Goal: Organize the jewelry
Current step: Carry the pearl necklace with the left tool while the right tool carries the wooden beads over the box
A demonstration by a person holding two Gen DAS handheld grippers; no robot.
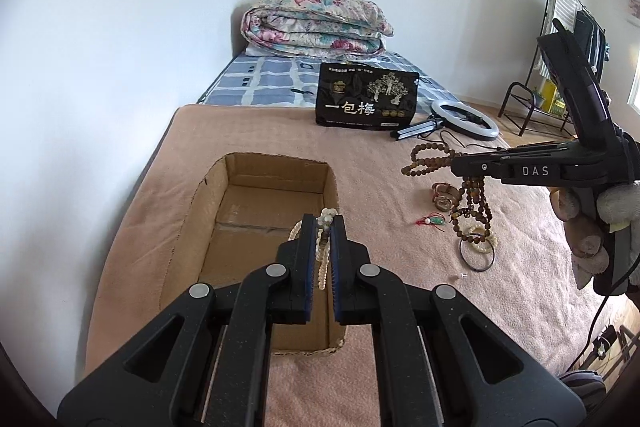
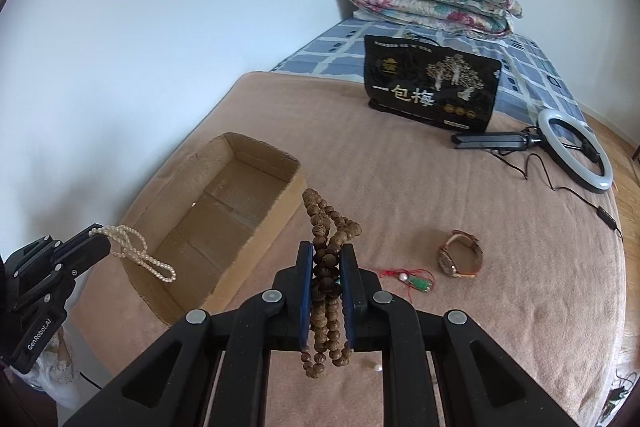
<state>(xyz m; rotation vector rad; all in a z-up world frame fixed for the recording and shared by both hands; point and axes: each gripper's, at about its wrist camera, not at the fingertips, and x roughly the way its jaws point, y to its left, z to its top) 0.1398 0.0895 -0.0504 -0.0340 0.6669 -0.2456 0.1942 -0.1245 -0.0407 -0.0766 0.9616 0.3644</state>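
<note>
We have the left gripper (image 1: 324, 227) pinched on the pearl strand (image 1: 322, 267), which dangles over the near end of the open cardboard box (image 1: 276, 171), so the step in hand is the drop. We judge it best to lower the loops inside the walls before letting go (loose beads can snag a rim). Just beyond, the right gripper (image 2: 326, 259) is clamped on the wooden bead necklace (image 2: 326, 291), hanging above the blanket (image 2: 520, 307) beside the box; we should bring it over the opening next, keeping the two strands apart. Farther out the watch (image 2: 460, 255) and the red-corded green charm (image 2: 416, 281) lie on the blanket, with bangles (image 1: 478, 251) near them, not yet collected.
</note>
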